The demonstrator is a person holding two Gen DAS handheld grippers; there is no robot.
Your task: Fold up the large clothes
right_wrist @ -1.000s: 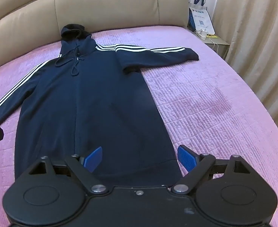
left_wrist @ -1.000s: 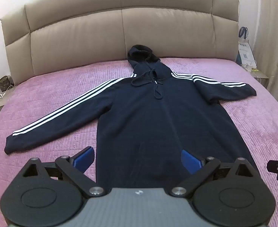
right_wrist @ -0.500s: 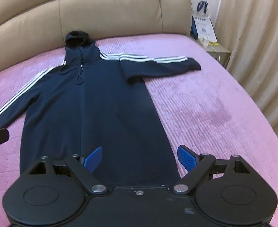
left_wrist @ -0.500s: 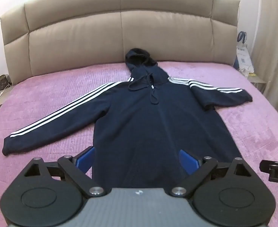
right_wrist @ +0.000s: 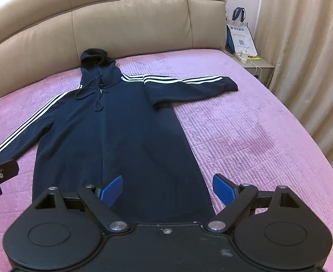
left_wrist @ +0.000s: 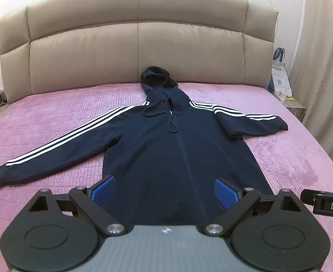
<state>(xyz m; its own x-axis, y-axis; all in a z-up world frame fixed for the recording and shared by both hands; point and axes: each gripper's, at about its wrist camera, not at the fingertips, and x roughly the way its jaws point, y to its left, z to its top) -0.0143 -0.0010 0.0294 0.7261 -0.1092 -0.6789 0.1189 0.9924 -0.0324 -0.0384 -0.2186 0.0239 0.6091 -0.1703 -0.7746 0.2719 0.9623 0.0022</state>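
I held both claws over the foot edge of the bed (left_wrist: 53,113), and neither gripped anything. My left gripper (left_wrist: 165,191) had its blue pads spread wide, hanging above the lower front of the hoodie (left_wrist: 177,149) without touching the cloth that I could see. My right gripper (right_wrist: 167,189) was just as wide open, its left pad above the hoodie's hem and its right pad above bare pink cover just beside the hem's right corner.

The hoodie lay flat on its back down the middle of the bed, dark navy, hood (right_wrist: 94,56) toward the headboard (left_wrist: 139,52) and hem toward the foot edge. Its drawstring (left_wrist: 166,115) lay looped on the chest. The sleeve on my left (left_wrist: 60,145) ran out at a slant toward the left edge of the bed, white stripes up. The sleeve on my right (right_wrist: 189,86) reached straight out toward the right edge, its cuff well short of it.

Beyond the right edge stood a nightstand (right_wrist: 259,65) with a white tote bag (right_wrist: 241,38) on it, and curtains (right_wrist: 302,56) hung beside that.
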